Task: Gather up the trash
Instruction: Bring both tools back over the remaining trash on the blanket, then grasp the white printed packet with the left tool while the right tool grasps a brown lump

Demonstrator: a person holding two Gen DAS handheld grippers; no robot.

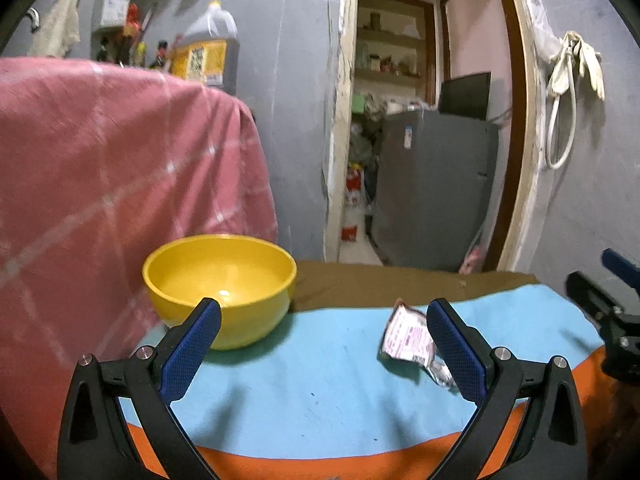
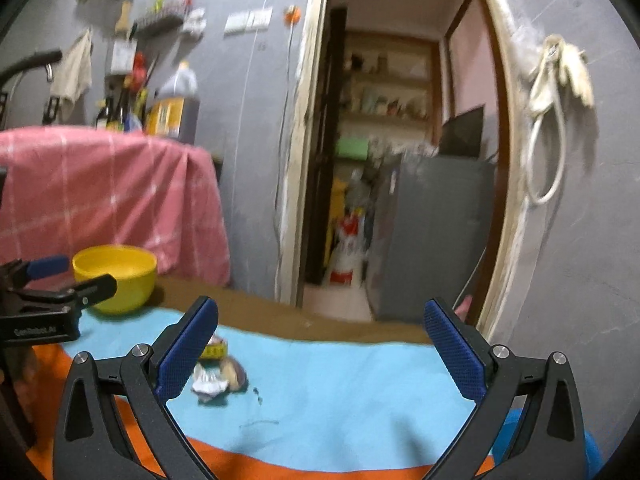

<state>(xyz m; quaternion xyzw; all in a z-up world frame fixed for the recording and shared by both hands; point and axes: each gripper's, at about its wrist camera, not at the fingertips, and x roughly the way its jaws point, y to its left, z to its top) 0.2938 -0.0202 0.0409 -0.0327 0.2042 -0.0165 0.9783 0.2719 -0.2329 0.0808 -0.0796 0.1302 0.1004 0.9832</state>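
At the far left a soft pink cloth (image 1: 120, 168) with thin pale check lines drapes in folds over something bulky, and behind its top edge stands a large plastic jug (image 1: 210, 48) with a yellow label. Just in front of the cloth, a smooth, glossy yellow bowl (image 1: 220, 284), round and deep, sits at the left rear corner of the matte light-blue cover (image 1: 320, 368) spread over the table, with a brown fabric strip (image 1: 400, 284) behind it and an orange band (image 1: 304, 464) along the near edge. The left gripper (image 1: 324, 344) hangs low over the blue cover, its black arms spread wide and its knurled blue pads (image 1: 192, 356) well apart, holding nothing. Right of centre, the trash lies on the blue cover: a crumpled wrapper (image 1: 412, 340), pinkish-white printed film with a shiny foil end, partly hidden behind the left gripper's right pad; whether it touches the pad cannot be told. In the right wrist view the same crinkled wrapper (image 2: 216, 380) lies beside the right gripper's left pad (image 2: 188, 356). The right gripper (image 2: 320, 348) is likewise fully released and empty. Further right, an open doorway shows a flat grey fridge (image 1: 436, 188), and pale rubbery gloves (image 1: 576, 66) hang limp on the grey wall.
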